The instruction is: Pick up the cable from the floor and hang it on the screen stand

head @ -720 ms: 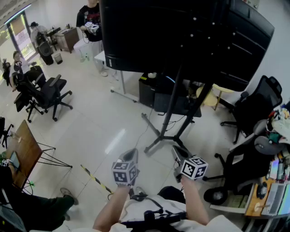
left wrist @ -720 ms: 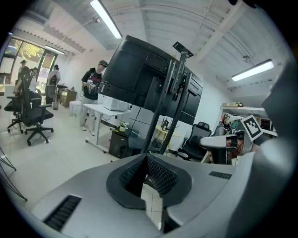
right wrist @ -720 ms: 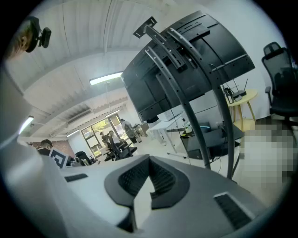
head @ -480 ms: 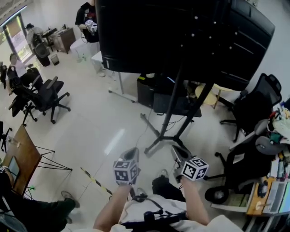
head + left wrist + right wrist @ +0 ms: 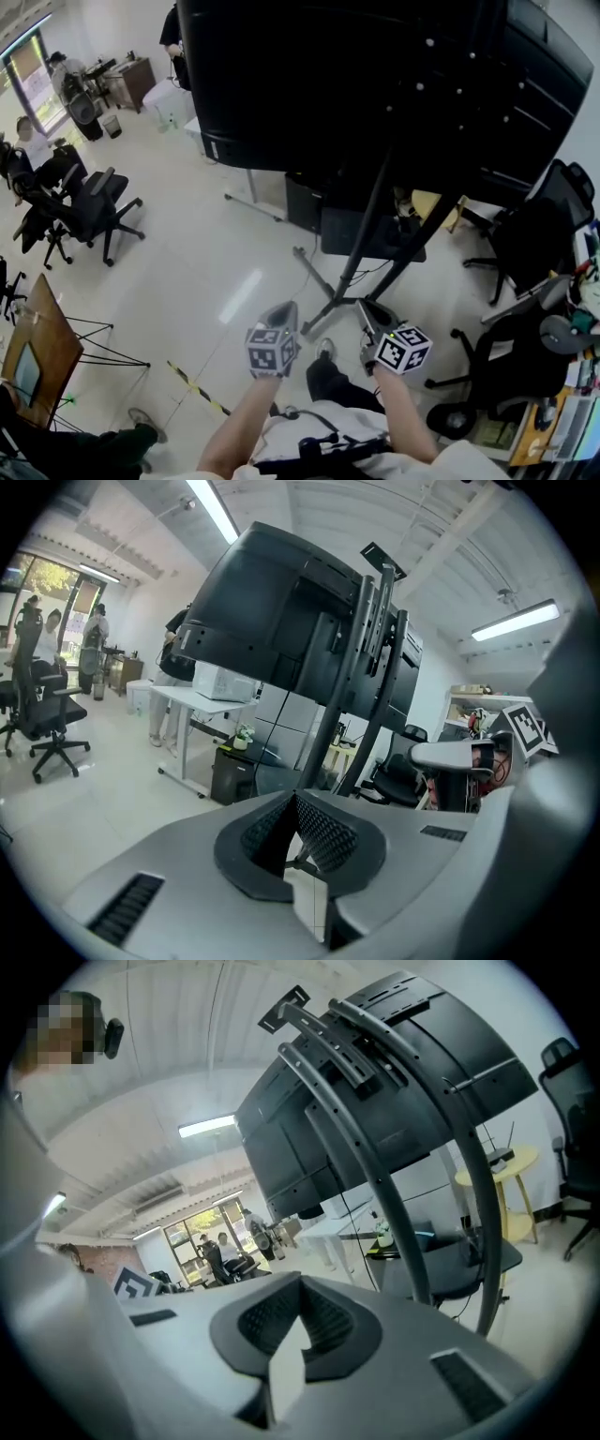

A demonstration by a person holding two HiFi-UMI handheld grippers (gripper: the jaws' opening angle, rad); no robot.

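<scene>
Evidently no step is complete: left gripper point(image 5: 285, 309) and right gripper point(image 5: 367, 311), jaws pressed together and empty, hover near the screen stand point(image 5: 361, 246), the cable not yet lifted.

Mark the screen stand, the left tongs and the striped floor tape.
screen stand point(image 5: 354, 253), head view, on its slanted black pole.
left tongs point(image 5: 288, 308), head view, at the closed tips.
striped floor tape point(image 5: 195, 386), head view, mid-strip.

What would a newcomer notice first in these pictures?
The huge black screen fills the top of the head view, carried on a screen stand whose legs spread over the pale floor. At the bottom centre, the left gripper and right gripper point toward the stand, both shut and empty.
</scene>
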